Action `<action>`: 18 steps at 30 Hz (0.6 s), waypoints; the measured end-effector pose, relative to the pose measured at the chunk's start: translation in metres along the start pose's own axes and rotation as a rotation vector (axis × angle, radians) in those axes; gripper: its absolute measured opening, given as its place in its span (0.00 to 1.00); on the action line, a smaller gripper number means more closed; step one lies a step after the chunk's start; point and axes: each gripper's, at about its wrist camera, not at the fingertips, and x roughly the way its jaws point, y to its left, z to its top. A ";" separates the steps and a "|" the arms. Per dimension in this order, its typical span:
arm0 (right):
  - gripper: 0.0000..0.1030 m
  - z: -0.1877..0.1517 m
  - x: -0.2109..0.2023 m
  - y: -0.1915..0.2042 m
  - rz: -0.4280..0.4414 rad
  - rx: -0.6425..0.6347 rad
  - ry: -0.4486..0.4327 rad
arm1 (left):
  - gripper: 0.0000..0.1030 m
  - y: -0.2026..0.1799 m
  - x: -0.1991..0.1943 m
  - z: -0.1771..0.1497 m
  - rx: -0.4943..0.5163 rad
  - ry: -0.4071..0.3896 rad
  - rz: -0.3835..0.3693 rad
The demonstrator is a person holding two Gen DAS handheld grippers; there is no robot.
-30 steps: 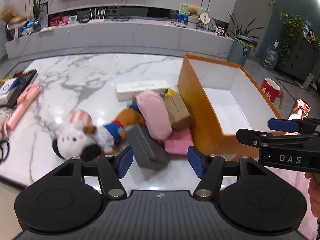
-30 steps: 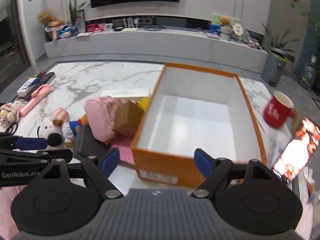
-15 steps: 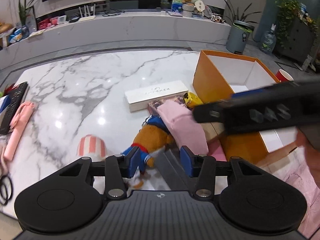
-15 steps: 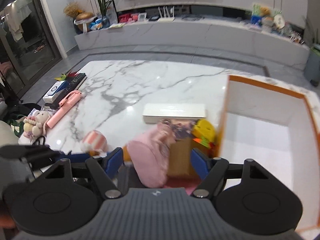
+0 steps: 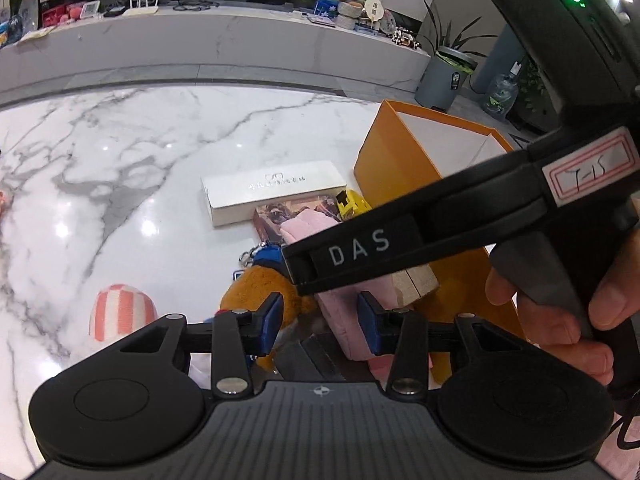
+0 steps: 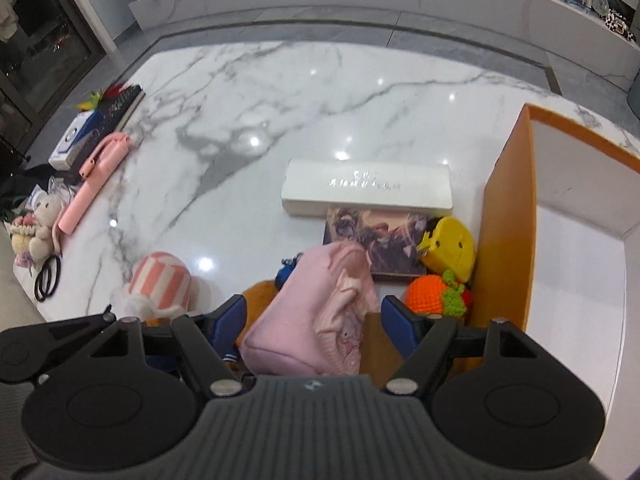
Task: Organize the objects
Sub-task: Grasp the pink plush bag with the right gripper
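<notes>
**A:** Setting: living room, white marble table [image 6: 280, 92], TV console behind. What have you stowed?

**B:** Nothing that shows. The orange box [image 6: 508, 216] at your right looks bare inside as far as it is visible; every item remains outside it.

**A:** Stock on hand?

**B:** Pink pouch [image 6: 316, 320], soft, lying over a brown plush [image 5: 248, 292]; white carton [image 6: 366, 190]; picture book [image 6: 380, 236]; yellow toy [image 6: 450, 248]; knitted orange [image 6: 426, 294]; striped plush [image 6: 158, 284].

**A:** Jaws?

**B:** Your right gripper [image 6: 312, 314] stands apart, straddling the pouch. Your left gripper [image 5: 318, 324] is apart too, clamping nothing.
</notes>
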 end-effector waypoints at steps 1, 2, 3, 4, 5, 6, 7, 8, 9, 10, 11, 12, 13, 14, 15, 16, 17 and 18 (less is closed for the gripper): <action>0.68 -0.001 0.001 0.001 0.004 -0.001 0.011 | 0.48 0.000 -0.001 -0.001 -0.006 0.005 0.001; 0.64 -0.002 0.002 0.000 0.015 0.004 0.021 | 0.48 0.000 -0.001 -0.003 -0.013 0.012 0.007; 0.55 -0.003 0.002 -0.001 0.031 0.012 0.032 | 0.49 0.000 -0.002 -0.005 -0.023 0.024 0.014; 0.50 -0.002 0.000 -0.001 0.050 0.019 0.045 | 0.51 0.000 -0.002 -0.007 -0.033 0.034 0.016; 0.47 -0.003 -0.002 -0.002 0.065 0.027 0.053 | 0.51 0.001 -0.003 -0.009 -0.042 0.040 0.017; 0.45 -0.004 -0.003 -0.001 0.063 0.027 0.052 | 0.52 0.001 -0.004 -0.012 -0.051 0.048 0.021; 0.44 -0.006 -0.004 -0.001 0.063 0.018 0.049 | 0.53 0.001 -0.005 -0.014 -0.059 0.052 0.025; 0.42 -0.008 -0.005 -0.001 0.065 0.015 0.048 | 0.53 0.002 -0.007 -0.016 -0.065 0.052 0.025; 0.40 -0.009 -0.006 -0.002 0.071 0.018 0.048 | 0.53 0.002 -0.009 -0.018 -0.072 0.053 0.023; 0.39 -0.011 -0.007 -0.003 0.077 0.022 0.048 | 0.53 0.001 -0.012 -0.019 -0.074 0.051 0.022; 0.38 -0.013 -0.010 -0.004 0.080 0.022 0.042 | 0.53 0.000 -0.015 -0.019 -0.072 0.046 0.020; 0.36 -0.015 -0.014 -0.005 0.081 0.019 0.032 | 0.53 -0.002 -0.018 -0.019 -0.065 0.041 0.018; 0.36 -0.017 -0.019 -0.005 0.083 0.016 0.017 | 0.53 -0.005 -0.021 -0.018 -0.055 0.035 0.013; 0.35 -0.019 -0.027 -0.006 0.089 0.011 -0.003 | 0.53 -0.007 -0.023 -0.018 -0.043 0.029 0.008; 0.34 -0.021 -0.036 -0.007 0.096 0.005 -0.024 | 0.53 -0.011 -0.025 -0.016 -0.032 0.025 0.000; 0.33 -0.023 -0.047 -0.008 0.102 0.002 -0.047 | 0.53 -0.016 -0.026 -0.015 -0.020 0.022 -0.010; 0.33 -0.024 -0.056 -0.009 0.107 -0.001 -0.068 | 0.53 -0.020 -0.027 -0.014 -0.006 0.021 -0.020; 0.33 -0.026 -0.067 -0.011 0.114 -0.005 -0.094 | 0.53 -0.026 -0.026 -0.013 0.009 0.021 -0.028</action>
